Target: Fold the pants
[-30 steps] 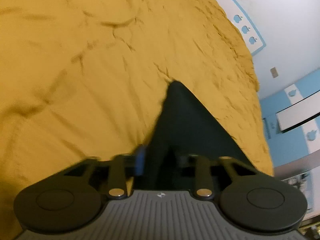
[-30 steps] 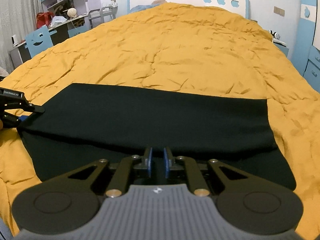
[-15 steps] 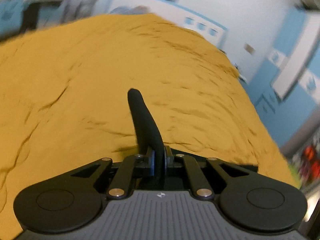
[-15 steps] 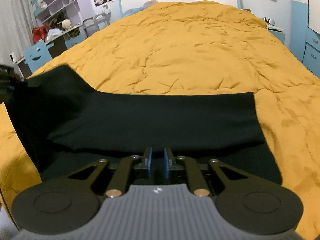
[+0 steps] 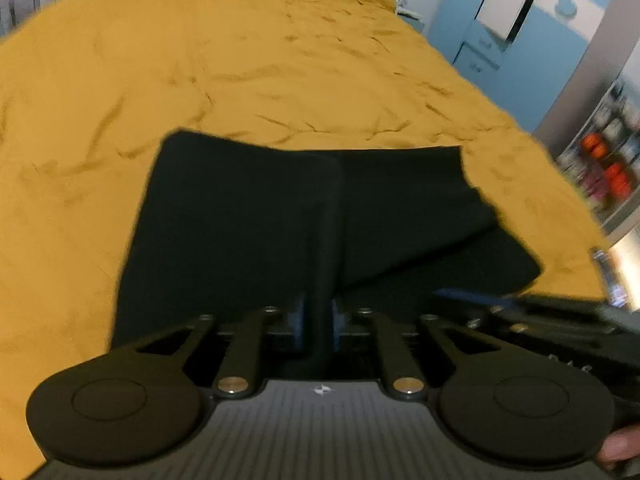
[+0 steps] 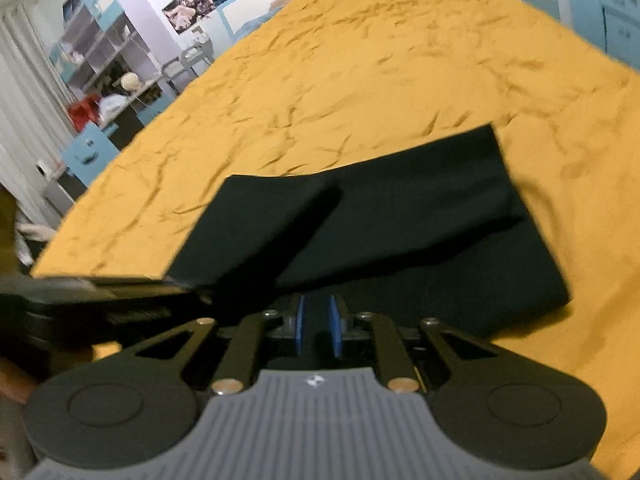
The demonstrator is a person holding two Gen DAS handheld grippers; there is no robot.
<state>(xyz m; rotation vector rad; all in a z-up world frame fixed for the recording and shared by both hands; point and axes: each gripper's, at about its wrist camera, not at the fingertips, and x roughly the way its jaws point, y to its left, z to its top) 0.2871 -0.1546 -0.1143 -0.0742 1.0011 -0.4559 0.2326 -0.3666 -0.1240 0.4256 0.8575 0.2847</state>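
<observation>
The black pants point(image 5: 248, 216) lie on the yellow bedspread point(image 5: 240, 60), partly doubled over. My left gripper point(image 5: 318, 324) is shut on a pinched fold of the pants and holds that end lifted over the rest. In the right wrist view the pants point(image 6: 420, 208) lie ahead, with the lifted flap point(image 6: 256, 224) coming in from the left, held by the left gripper point(image 6: 176, 284). My right gripper point(image 6: 318, 322) has its blue pads close together over the near edge of the pants; dark cloth lies between them. The right gripper also shows in the left wrist view point(image 5: 492, 300).
The bedspread point(image 6: 360, 80) covers a wide bed beyond the pants. Shelves and a desk point(image 6: 104, 92) stand to the left of the bed. Blue cabinets point(image 5: 500, 32) and a shelf of goods point(image 5: 604, 168) stand to the right.
My left gripper has carried its end of the pants over to the right, laying the flap across the other half. The right gripper has stayed on the near edge.
</observation>
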